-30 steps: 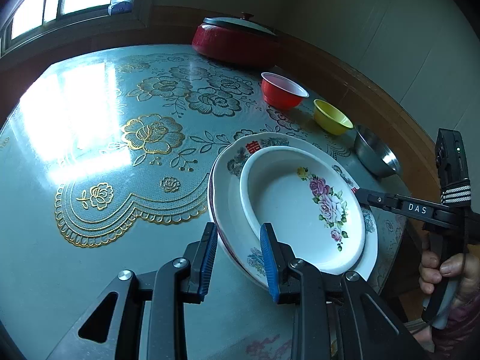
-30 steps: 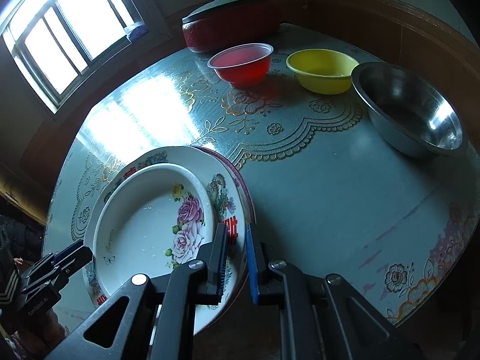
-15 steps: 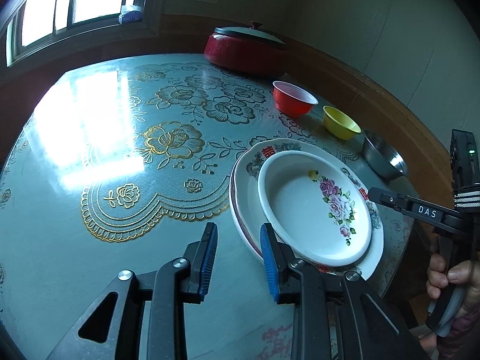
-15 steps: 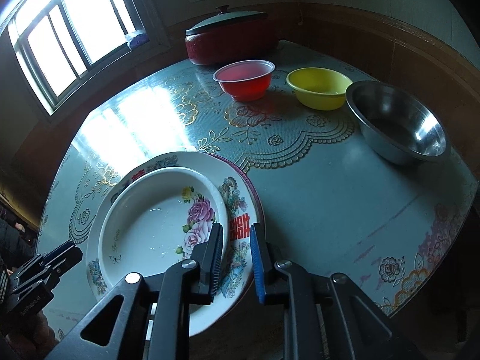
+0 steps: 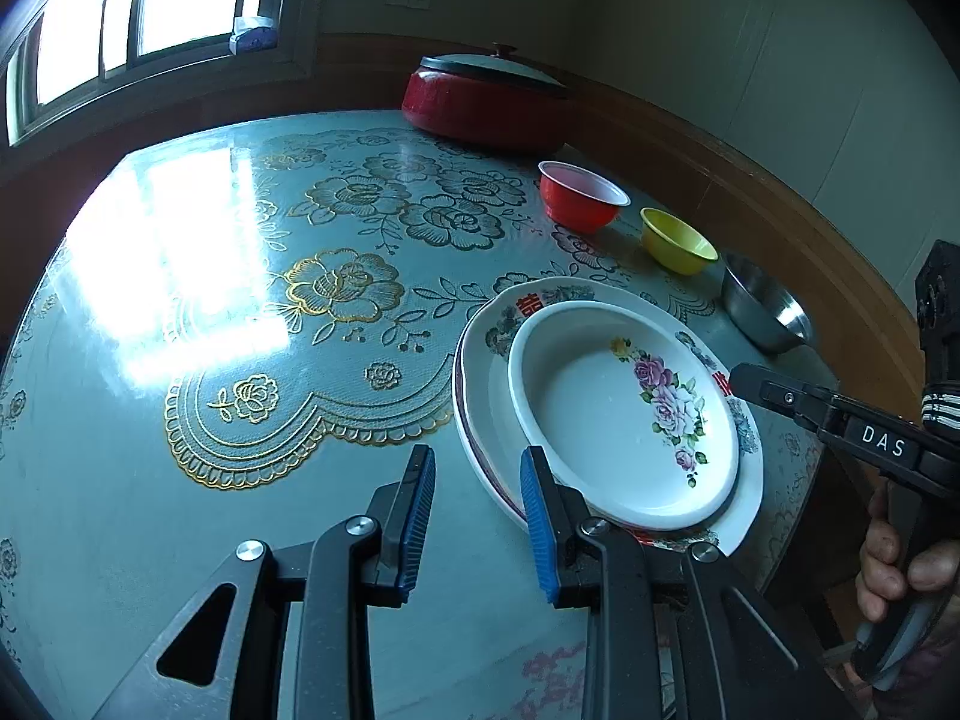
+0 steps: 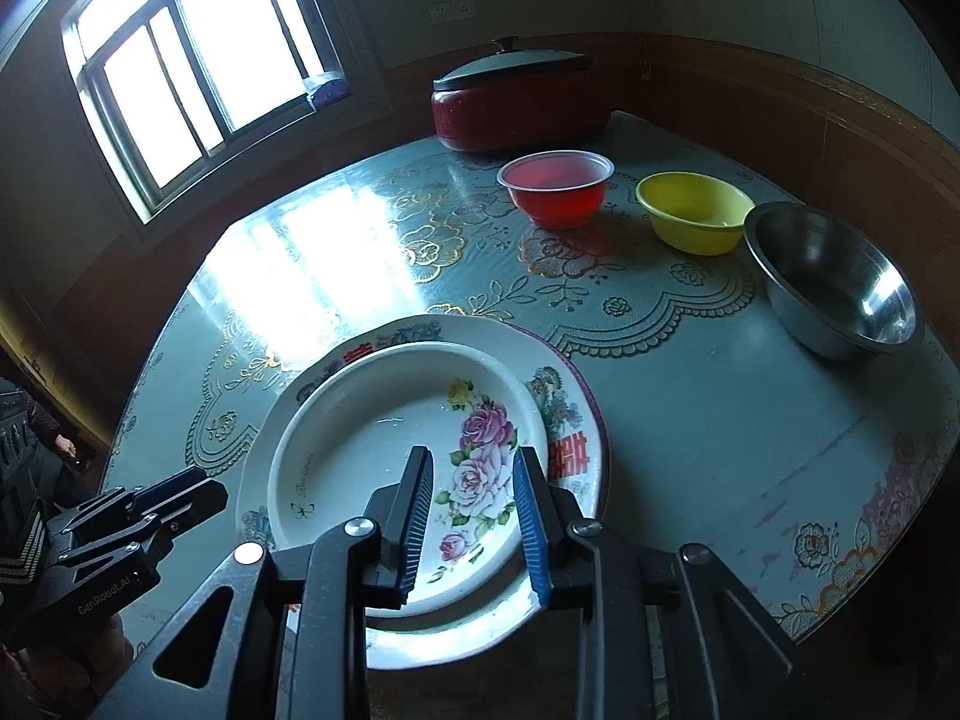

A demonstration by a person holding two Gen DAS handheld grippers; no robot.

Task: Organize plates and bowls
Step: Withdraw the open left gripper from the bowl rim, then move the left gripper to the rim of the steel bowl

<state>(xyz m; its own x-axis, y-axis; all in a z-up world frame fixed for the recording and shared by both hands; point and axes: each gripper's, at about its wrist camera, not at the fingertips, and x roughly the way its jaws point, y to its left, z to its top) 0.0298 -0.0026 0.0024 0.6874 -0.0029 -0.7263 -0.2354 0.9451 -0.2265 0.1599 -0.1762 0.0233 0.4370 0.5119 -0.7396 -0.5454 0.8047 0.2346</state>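
A round bench [image 5: 180, 528] under a glossy blue-green cover with gold floral patterns fills a wood-panelled corner, and a bright window [image 6: 198, 54] throws a white glare across its far side. At the near edge sits a stack of plates: a white deep plate with pink and purple roses [image 5: 624, 414] nested on a wider white floral plate with red characters [image 5: 516, 306], and beneath that the dark red rim of a third plate shows, though little else of it can be made out. In the right wrist view the stack's near rim overhangs the edge of the bench.

Further back, in a row curving along the bench's rim, stand a red plastic bowl [image 6: 555, 186], a yellow bowl [image 6: 693, 210] just beside it, and a stainless steel bowl [image 6: 834, 276] nearest the edge. Behind them rests a red pot with a dark lid [image 5: 486, 96].

The left tool [image 5: 477, 516] is released, its blue-padded fingers spread apart; one finger lies over the near-left rim of the stack, the other over bare bench, gripping nothing. The right tool [image 6: 471, 522] is likewise released, fingers parted above the rose plate's inner wall, with nothing between them. Whether either tool touches the plates cannot be told.
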